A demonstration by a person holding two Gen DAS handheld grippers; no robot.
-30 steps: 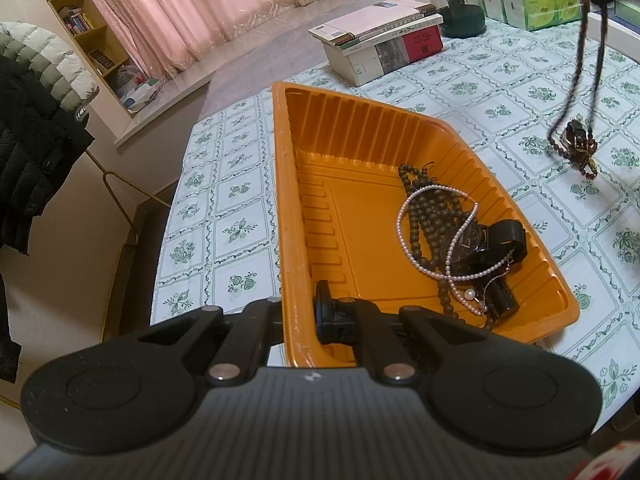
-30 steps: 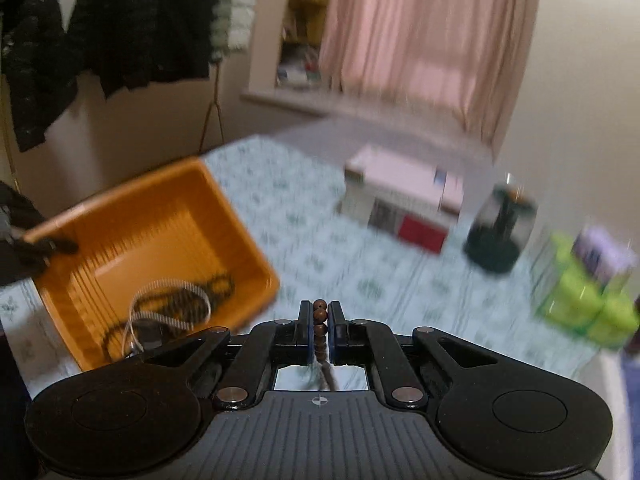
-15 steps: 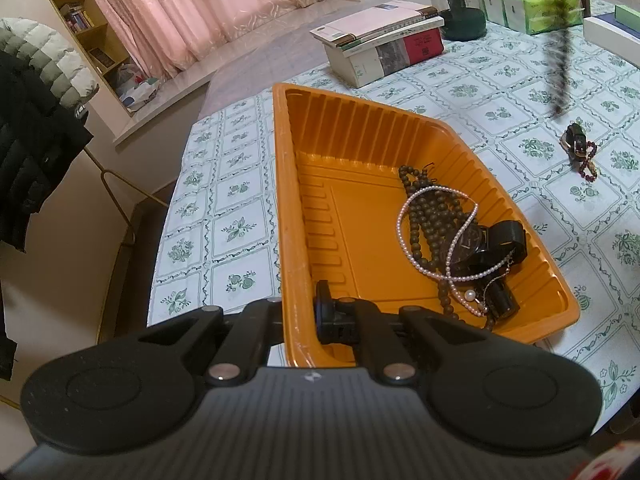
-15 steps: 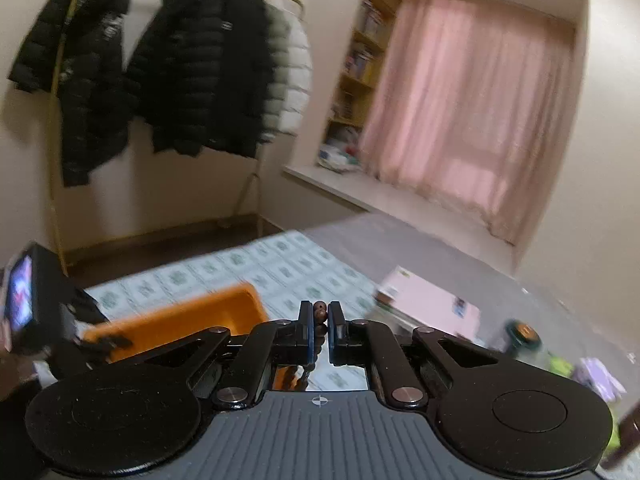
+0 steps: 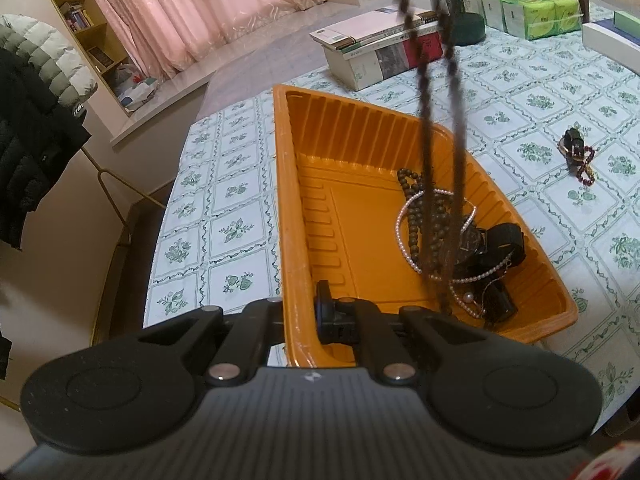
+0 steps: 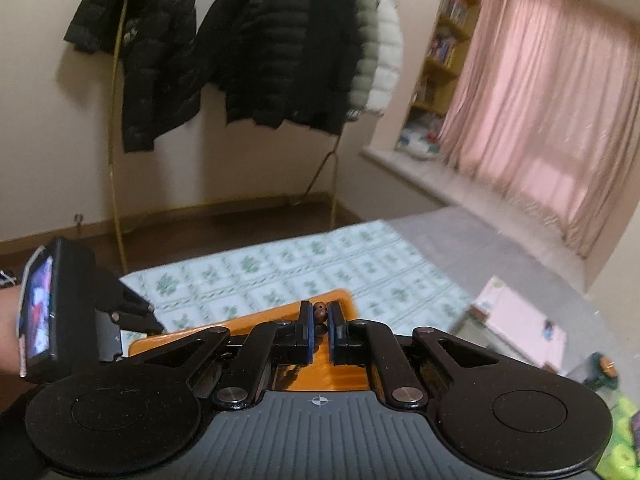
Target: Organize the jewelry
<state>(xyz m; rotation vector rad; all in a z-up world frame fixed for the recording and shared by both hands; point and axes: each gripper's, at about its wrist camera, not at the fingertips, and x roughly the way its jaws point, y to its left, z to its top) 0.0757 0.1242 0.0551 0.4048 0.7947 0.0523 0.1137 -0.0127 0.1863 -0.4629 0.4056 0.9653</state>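
Observation:
An orange tray (image 5: 360,152) sits on the flowered tablecloth. My left gripper (image 5: 304,312) is shut on the tray's near rim. Inside lie a dark bead necklace (image 5: 412,208), a pearl necklace (image 5: 400,228) and black watches (image 5: 500,240). My right gripper (image 6: 319,316) is shut on a brown bead necklace (image 6: 319,312). That necklace hangs as a long double strand (image 5: 424,112) over the tray, its low end above the pile. A watch with red beads (image 5: 576,152) lies on the table to the right of the tray.
Stacked books (image 5: 384,48), a dark green jar (image 5: 456,12) and green tissue packs (image 5: 532,16) stand at the table's far side. A white box (image 5: 612,40) is at the far right. Coats (image 6: 272,40) hang on a rack by the wall.
My right gripper has lifted the brown bead necklace off the table and carried it left, so the strand now hangs over the tray. The left gripper has kept hold of the rim.

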